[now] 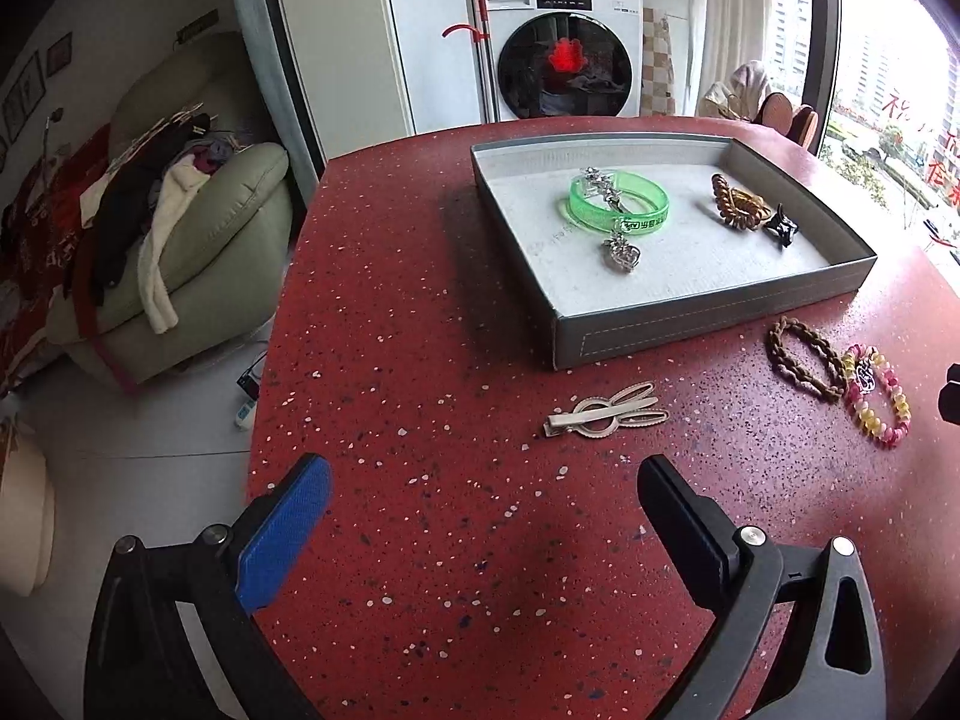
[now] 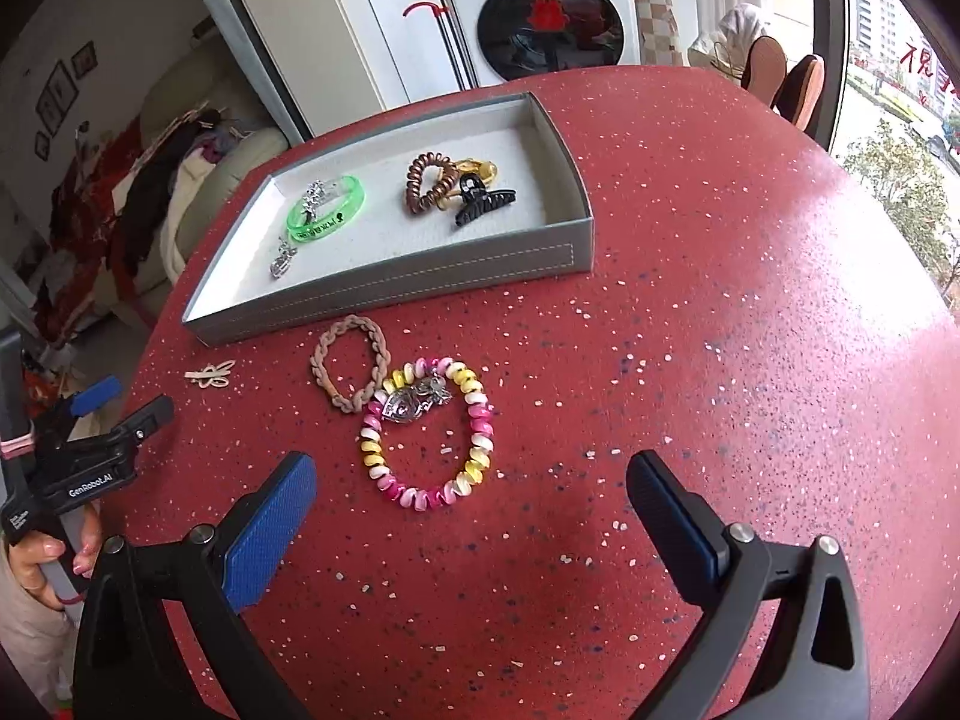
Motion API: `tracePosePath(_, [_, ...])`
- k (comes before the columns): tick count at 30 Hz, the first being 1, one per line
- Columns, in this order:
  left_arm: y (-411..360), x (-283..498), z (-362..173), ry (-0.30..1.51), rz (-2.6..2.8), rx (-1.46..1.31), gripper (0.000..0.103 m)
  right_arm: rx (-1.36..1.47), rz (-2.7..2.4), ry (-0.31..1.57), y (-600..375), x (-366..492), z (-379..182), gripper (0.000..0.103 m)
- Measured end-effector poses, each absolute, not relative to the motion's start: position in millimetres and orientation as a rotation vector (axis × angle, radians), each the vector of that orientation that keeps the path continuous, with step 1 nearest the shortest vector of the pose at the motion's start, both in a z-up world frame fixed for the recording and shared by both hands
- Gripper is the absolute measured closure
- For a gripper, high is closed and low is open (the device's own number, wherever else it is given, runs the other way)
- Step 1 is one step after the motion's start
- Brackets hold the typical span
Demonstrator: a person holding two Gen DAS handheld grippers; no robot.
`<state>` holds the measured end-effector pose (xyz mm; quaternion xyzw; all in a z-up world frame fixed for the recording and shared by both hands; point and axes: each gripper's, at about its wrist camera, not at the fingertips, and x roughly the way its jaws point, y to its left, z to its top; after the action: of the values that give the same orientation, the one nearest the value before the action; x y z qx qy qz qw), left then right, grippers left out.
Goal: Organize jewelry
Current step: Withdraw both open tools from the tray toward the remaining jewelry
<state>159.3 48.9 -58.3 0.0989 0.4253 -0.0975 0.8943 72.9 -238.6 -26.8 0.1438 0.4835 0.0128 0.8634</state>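
Observation:
A grey tray (image 1: 708,324) (image 2: 390,291) on the red table holds a green bangle (image 1: 618,201) (image 2: 327,210), a silver charm chain (image 1: 621,252) (image 2: 281,261), a brown coil tie (image 1: 735,204) (image 2: 429,180) and a black claw clip (image 1: 780,227) (image 2: 483,201). On the table lie a silver hair clip (image 1: 606,411) (image 2: 210,375), a brown braided band (image 1: 804,360) (image 2: 351,369) and a pink-yellow coil bracelet (image 1: 879,396) (image 2: 429,435) with a silver charm (image 2: 414,402) on it. My left gripper (image 1: 486,492) (image 2: 129,399) is open and empty before the hair clip. My right gripper (image 2: 471,480) is open and empty near the bracelet.
The red speckled table (image 1: 420,540) (image 2: 720,360) ends at left over a white floor. A green sofa (image 1: 198,240) piled with clothes stands left. A washing machine (image 1: 558,48) and chairs (image 2: 780,78) stand behind the table. A window is at right.

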Motion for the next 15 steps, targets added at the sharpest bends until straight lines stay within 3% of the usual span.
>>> tracePosePath(9, [19, 168, -56, 0.849, -0.271, 0.258, 0.000, 0.246, -0.012, 1.038, -237, 80, -32, 0.001])
tracePosePath(15, [5, 173, -57, 0.828, -0.314, 0.306, 0.000, 0.198, -0.007, 1.075, -228, 92, -40, 0.022])
